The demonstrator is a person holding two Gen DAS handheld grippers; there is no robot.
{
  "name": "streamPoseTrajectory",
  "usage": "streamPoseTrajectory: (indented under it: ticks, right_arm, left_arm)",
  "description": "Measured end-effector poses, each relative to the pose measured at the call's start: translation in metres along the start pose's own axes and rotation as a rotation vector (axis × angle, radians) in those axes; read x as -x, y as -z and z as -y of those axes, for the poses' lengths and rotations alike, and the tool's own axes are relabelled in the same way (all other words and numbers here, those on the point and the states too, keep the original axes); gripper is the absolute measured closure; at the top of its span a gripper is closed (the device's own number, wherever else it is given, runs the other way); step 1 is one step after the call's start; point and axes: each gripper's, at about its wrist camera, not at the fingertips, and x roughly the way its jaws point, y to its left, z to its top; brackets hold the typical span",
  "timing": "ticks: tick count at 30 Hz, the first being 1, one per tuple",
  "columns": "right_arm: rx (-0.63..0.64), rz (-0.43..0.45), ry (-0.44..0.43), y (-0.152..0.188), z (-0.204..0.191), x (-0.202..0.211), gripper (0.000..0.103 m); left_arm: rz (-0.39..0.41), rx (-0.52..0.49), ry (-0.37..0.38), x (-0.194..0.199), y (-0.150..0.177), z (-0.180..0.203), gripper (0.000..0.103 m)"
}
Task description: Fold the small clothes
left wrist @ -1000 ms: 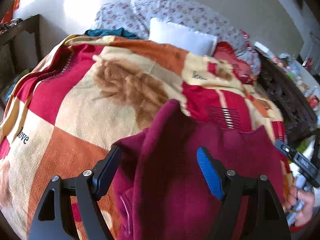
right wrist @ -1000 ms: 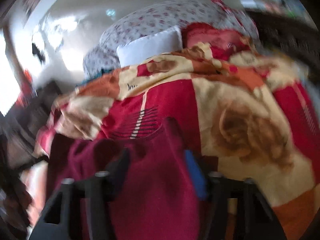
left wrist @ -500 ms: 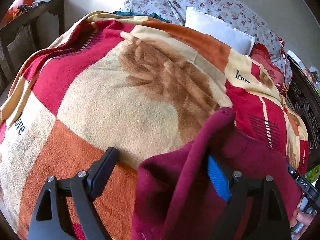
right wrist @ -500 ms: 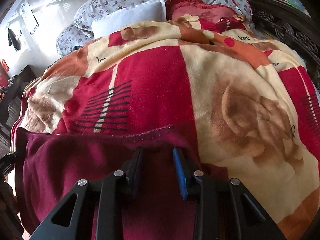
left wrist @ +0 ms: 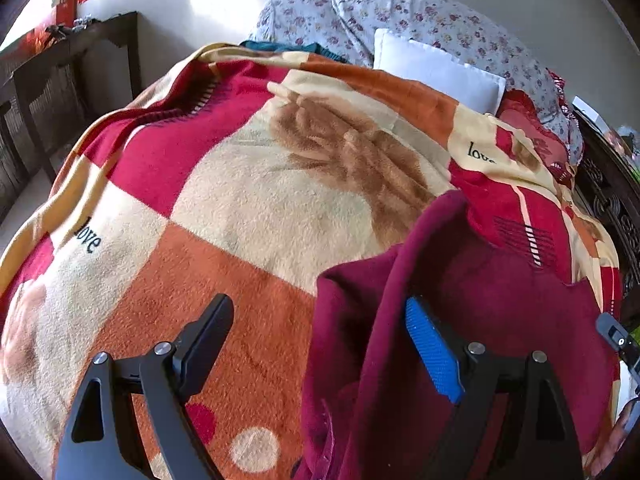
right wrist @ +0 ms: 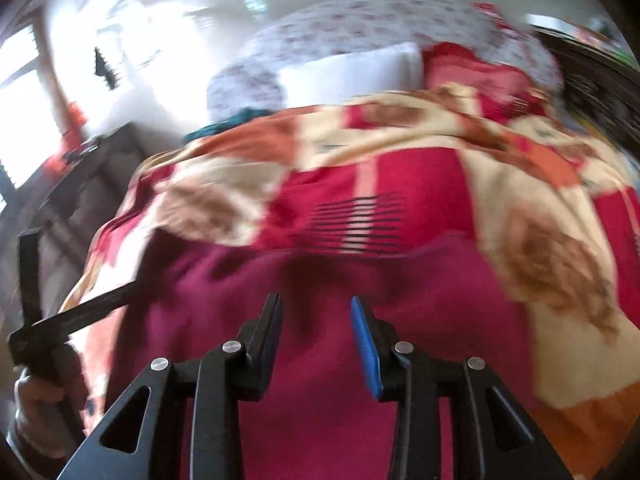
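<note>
The left gripper's jaws are just opened wide and the right gripper's a little, so the maroon garment is let go, left lying lower right on the bed's blanket, probably ready for the next fold.

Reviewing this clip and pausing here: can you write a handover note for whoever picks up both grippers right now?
Left gripper: jaws wide, just opened; a raised fold of the maroon garment lies between them, not pinched.
Right gripper: jaws have just been opening, part open above the garment; view blurred, no grip seen.
Garment lies rumpled on the patterned blanket.
Done: no finished fold visible.
Left: flatten, fold, square up.
</note>
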Motion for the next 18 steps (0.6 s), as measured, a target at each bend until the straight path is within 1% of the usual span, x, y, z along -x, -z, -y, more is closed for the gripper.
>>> streamPoseTrajectory:
  ticks: [3, 6, 7, 9, 12, 15, 18]
  right_arm:
    - [0.039, -0.010, 0.007, -0.002, -0.026, -0.023, 0.064]
    - [0.036, -0.030, -0.001, 0.001, -0.035, -0.042, 0.064]
    - [0.038, -0.040, 0.006, 0.002, -0.038, -0.050, 0.064]
    - [0.037, -0.061, 0.021, 0.005, -0.040, -0.063, 0.065]
    - [0.067, -0.051, 0.066, 0.006, -0.045, -0.080, 0.065]
    - [0.056, -0.059, 0.073, 0.000, -0.044, -0.086, 0.065]
    - [0.017, -0.056, 0.040, 0.000, -0.039, -0.073, 0.065]
  left_arm:
    - [0.012, 0.005, 0.009, 0.001, -0.010, 0.007, 0.015]
    - [0.028, 0.013, 0.011, -0.006, -0.025, 0.017, 0.016]
    - [0.029, 0.010, -0.002, -0.010, -0.029, 0.019, 0.016]
    - [0.028, 0.008, -0.058, -0.023, -0.038, 0.021, 0.015]
    - [0.008, 0.033, -0.078, -0.041, -0.044, 0.014, 0.015]
    - [0.012, 0.057, -0.085, -0.050, -0.044, 0.006, 0.015]
    - [0.008, 0.080, -0.066, -0.045, -0.040, -0.001, 0.015]
